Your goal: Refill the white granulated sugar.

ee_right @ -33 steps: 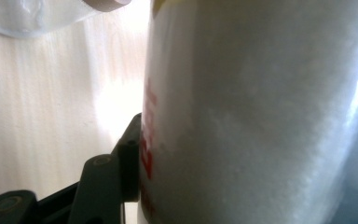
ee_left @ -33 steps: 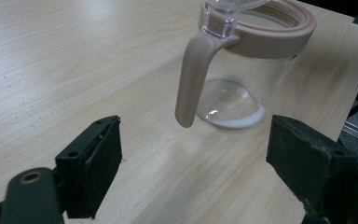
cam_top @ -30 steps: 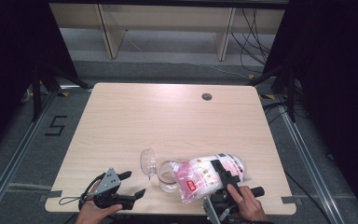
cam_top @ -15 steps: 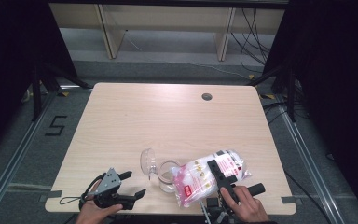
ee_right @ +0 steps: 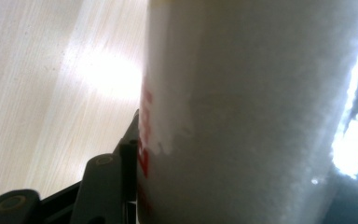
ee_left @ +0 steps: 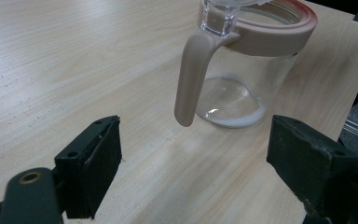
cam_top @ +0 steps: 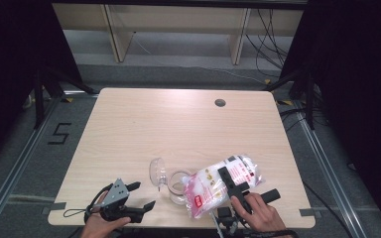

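Pale wood table (cam_top: 178, 129), seen from above: at its near left edge, the left gripper (cam_top: 140, 195) rests low with its jaws wide apart around nothing, aimed right at a clear jug (cam_top: 177, 186) with a pinkish rim and handle. Just right of the jug, the right gripper (cam_top: 228, 182) is clamped on a white bag (cam_top: 218, 184) with red print, tilted so its lower end hangs over the jug's mouth.

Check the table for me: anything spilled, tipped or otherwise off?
No spill visible. The bag, clamped in the right gripper, hangs tilted over the open jar. The jar's lid is flipped up, as pouring needs.
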